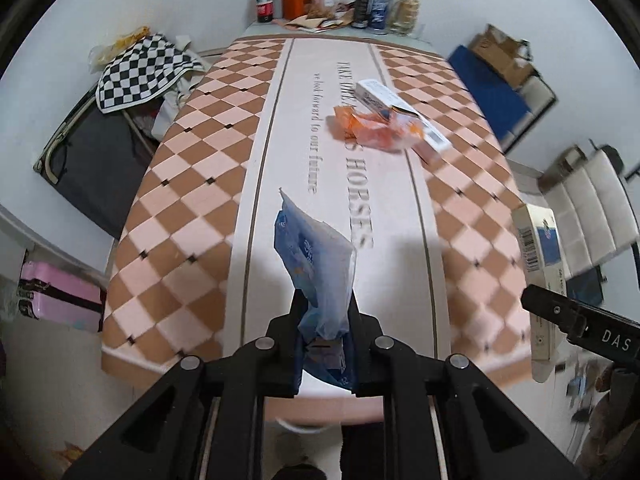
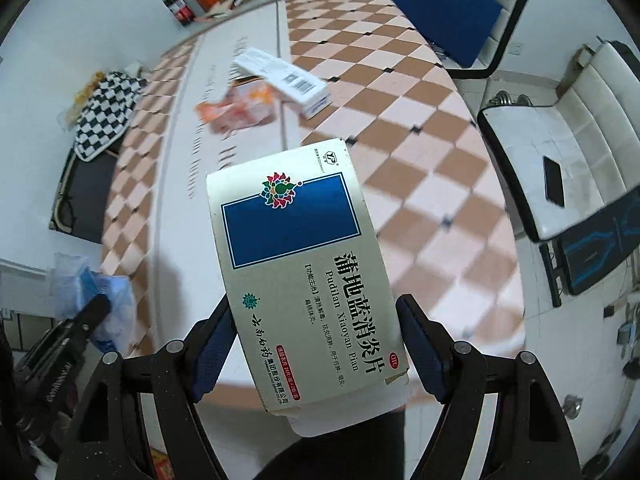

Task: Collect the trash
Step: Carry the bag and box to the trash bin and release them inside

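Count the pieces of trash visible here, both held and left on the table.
4. Blue wrapper in the left jaws, medicine box in the right jaws, orange wrapper and long white box mid-table. The far-end clutter may hide more.

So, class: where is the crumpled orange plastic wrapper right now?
The crumpled orange plastic wrapper lies on the checked tablecloth's white centre strip, past both grippers, tucked against the long white cardboard box.

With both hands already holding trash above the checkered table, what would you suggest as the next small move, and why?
Probably carry both loads off to the bin, which is not in view. The left gripper is shut on a crumpled blue plastic wrapper and the right gripper clamps a white and blue medicine carton, so neither can take the orange wrapper or long white box left on the table.
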A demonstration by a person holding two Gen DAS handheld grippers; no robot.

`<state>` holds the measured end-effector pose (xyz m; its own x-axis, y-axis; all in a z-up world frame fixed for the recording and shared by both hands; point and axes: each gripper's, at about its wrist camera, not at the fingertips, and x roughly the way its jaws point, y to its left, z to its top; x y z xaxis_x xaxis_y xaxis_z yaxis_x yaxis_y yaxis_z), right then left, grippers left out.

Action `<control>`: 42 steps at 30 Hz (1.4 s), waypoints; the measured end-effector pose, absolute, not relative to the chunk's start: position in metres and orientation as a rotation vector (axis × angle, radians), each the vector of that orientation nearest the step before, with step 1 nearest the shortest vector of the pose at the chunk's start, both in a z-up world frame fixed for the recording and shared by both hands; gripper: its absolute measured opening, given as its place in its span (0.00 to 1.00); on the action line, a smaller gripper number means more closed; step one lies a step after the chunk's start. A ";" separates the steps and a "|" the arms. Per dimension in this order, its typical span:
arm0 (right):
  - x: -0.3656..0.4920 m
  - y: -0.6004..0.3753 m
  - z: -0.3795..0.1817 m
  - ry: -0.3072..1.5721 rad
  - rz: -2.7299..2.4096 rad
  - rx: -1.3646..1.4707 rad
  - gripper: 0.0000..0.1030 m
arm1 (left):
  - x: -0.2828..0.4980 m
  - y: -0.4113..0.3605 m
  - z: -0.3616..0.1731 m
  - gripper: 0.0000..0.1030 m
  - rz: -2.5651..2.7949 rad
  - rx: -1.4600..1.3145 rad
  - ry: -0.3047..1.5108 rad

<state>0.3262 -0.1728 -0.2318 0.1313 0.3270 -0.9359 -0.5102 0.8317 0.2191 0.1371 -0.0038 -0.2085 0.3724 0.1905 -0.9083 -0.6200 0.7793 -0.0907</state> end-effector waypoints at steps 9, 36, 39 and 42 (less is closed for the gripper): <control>0.193 -0.222 -0.241 1.337 0.605 -0.103 0.78 | 0.046 -0.046 -0.220 0.13 0.471 -0.467 1.123; 0.130 -0.248 -0.665 1.735 0.491 -0.100 0.78 | 0.020 -0.040 -0.616 0.17 0.411 -0.900 1.412; 0.137 -0.238 -0.698 1.749 0.486 -0.071 0.78 | 0.023 -0.030 -0.636 0.17 0.382 -0.987 1.399; 0.144 -0.228 -0.724 1.765 0.473 -0.040 0.78 | 0.023 -0.023 -0.647 0.17 0.363 -1.040 1.402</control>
<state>0.1444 -0.2277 -0.7243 -0.2533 0.2242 -0.9411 -0.2766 0.9154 0.2925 0.0232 -0.0232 -0.6470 0.2017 -0.3560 -0.9125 -0.7540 0.5382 -0.3767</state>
